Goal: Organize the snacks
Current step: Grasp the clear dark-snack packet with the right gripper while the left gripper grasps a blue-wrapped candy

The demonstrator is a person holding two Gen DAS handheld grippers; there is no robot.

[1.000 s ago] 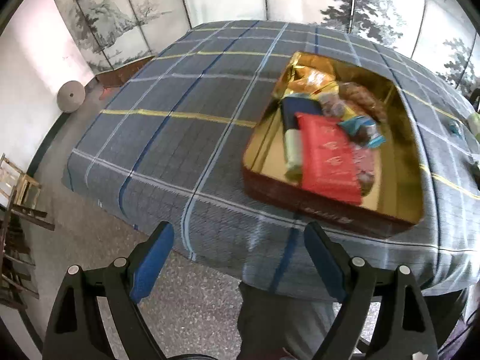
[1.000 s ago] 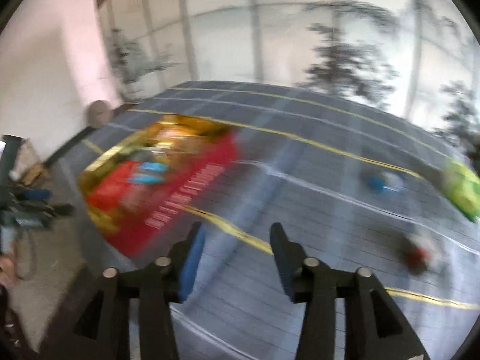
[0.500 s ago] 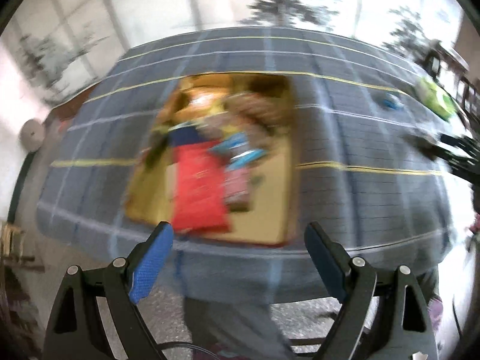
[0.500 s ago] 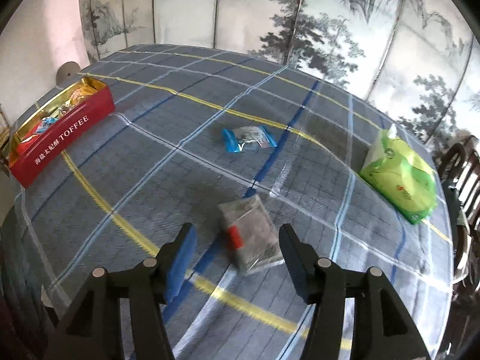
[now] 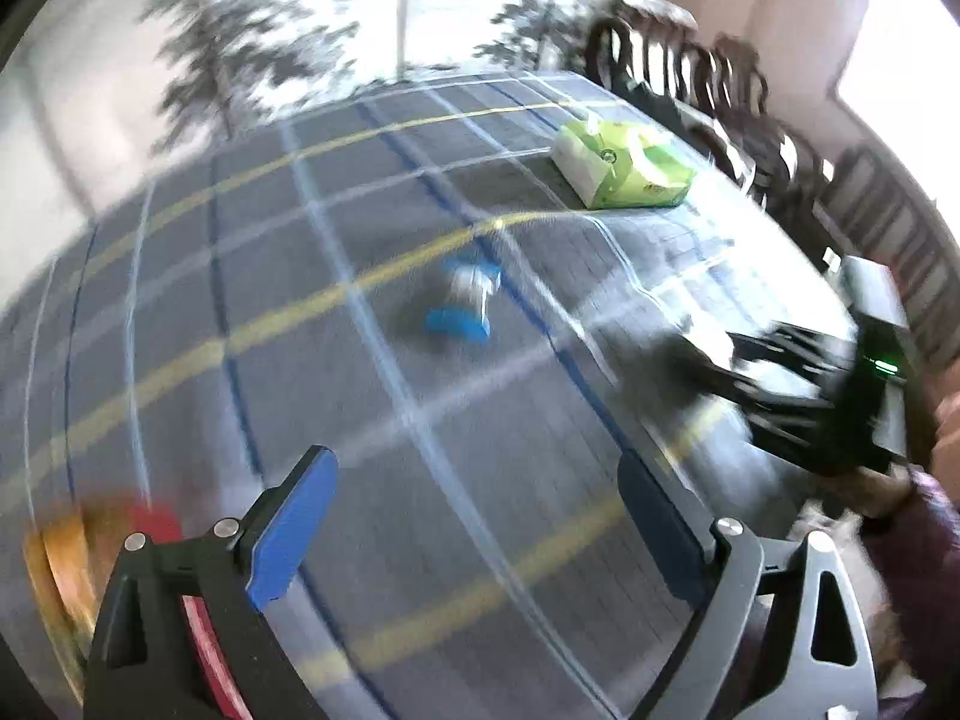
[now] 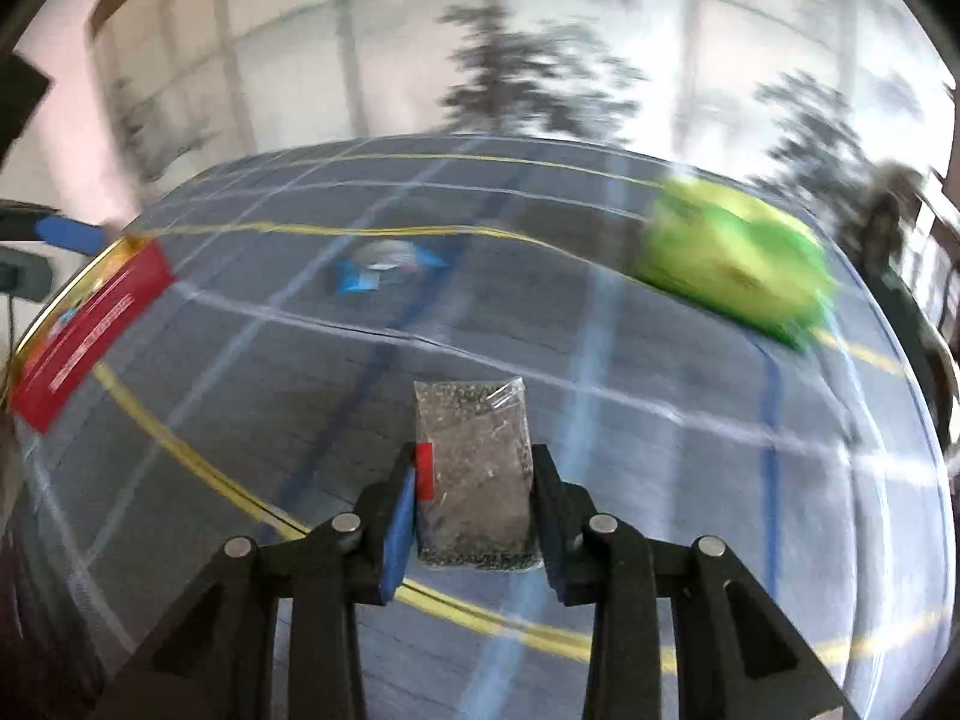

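Far left on your desk (image 6: pixel 198 420), the red toffee tin (image 6: pixel 90 333) is sitting at the edge. Your left gripper (image 5: pixel 480 516) is hovering with jaws wide and having just opened further — nothing between them, the blue-wrapped candy (image 5: pixel 462 303) lying well ahead. Your right gripper (image 6: pixel 474 498) is clamping the clear dark snack packet (image 6: pixel 474 468), jaws narrow after just closing — its long axis is pointing straight away, between the jaws. Farther right, the green pack (image 6: pixel 732 264) is resting.

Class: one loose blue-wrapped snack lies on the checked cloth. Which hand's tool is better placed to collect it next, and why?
Left. The left tool is open, empty and facing the blue-wrapped snack; the right tool has just closed on the clear dark snack packet.
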